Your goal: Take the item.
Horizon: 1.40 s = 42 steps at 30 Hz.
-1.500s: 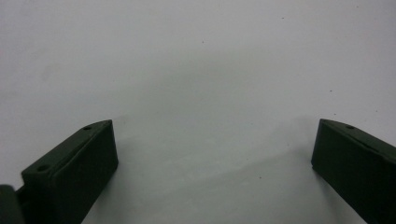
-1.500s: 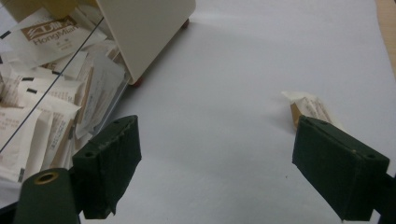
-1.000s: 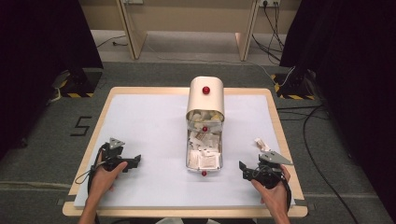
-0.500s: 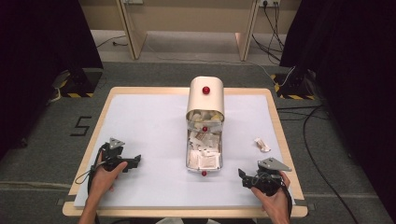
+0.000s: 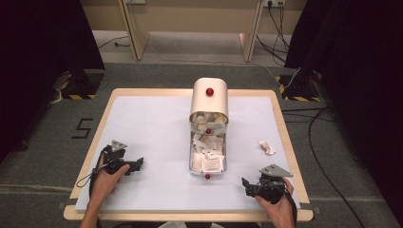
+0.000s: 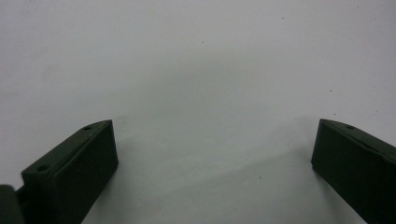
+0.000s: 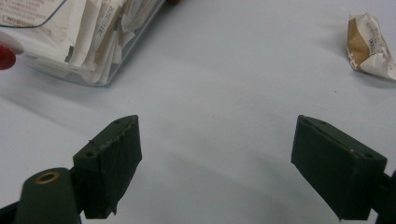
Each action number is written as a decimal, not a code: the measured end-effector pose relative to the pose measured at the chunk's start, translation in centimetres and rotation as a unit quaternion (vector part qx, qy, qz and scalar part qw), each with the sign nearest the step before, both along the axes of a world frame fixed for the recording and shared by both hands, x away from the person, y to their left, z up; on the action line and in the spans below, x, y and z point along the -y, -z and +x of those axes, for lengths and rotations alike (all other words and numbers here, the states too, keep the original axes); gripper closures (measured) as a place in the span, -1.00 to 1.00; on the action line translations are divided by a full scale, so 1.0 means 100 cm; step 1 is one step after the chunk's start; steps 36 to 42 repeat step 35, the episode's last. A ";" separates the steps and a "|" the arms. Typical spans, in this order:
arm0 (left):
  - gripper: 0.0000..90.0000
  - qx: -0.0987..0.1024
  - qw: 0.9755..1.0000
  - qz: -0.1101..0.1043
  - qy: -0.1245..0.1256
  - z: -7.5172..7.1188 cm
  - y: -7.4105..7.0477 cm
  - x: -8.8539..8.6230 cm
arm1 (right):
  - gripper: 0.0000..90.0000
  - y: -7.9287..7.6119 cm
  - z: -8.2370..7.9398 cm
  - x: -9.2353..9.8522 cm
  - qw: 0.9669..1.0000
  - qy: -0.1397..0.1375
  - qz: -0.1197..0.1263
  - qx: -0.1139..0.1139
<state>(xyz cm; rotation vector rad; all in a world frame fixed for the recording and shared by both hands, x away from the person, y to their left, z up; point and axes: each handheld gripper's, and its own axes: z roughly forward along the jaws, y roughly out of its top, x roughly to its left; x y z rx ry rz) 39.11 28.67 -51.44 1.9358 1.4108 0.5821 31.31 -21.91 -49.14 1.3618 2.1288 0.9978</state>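
**High view: both grippers low on the table, one packet lying loose at the right**

The right gripper [image 5: 250, 184] rests near the front right corner of the pale blue-grey table top [image 5: 152, 128], held in the person's right hand [image 5: 277, 208]. Its jaws stand wide apart with nothing between them, as the right gripper view confirms. The small crumpled brown-and-white paper packet [image 5: 266, 147] lies flat on the table beyond that gripper, well apart from it and to the right of the tray; in the right gripper view it sits at the upper right [image 7: 370, 46].

The long clear tray filled with white paper packets [image 5: 207, 156] lies at the table's middle, its far end under a cream rounded metal cover with a red knob [image 5: 209, 99].

The left gripper [image 5: 133, 164] lies near the front left, in the left hand [image 5: 105, 178]; its jaws are also wide apart over bare table
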 end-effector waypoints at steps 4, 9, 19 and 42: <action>-1.00 0.000 1.000 0.000 0.000 0.000 0.000 0.000 | -0.61 0.002 -0.002 0.000 1.000 -0.001 -0.008 -0.009; -1.00 0.000 1.000 0.000 0.000 0.000 0.000 0.000 | -0.61 0.004 -0.004 0.001 1.000 -0.002 -0.014 -0.015; -1.00 0.000 1.000 0.000 0.000 0.000 0.000 0.000 | -0.66 0.010 -0.004 0.000 0.999 -0.013 -0.036 -0.027; -1.00 0.000 1.000 0.000 0.000 0.000 0.000 0.000 | -0.67 0.011 -0.003 0.001 0.999 -0.018 -0.035 -0.024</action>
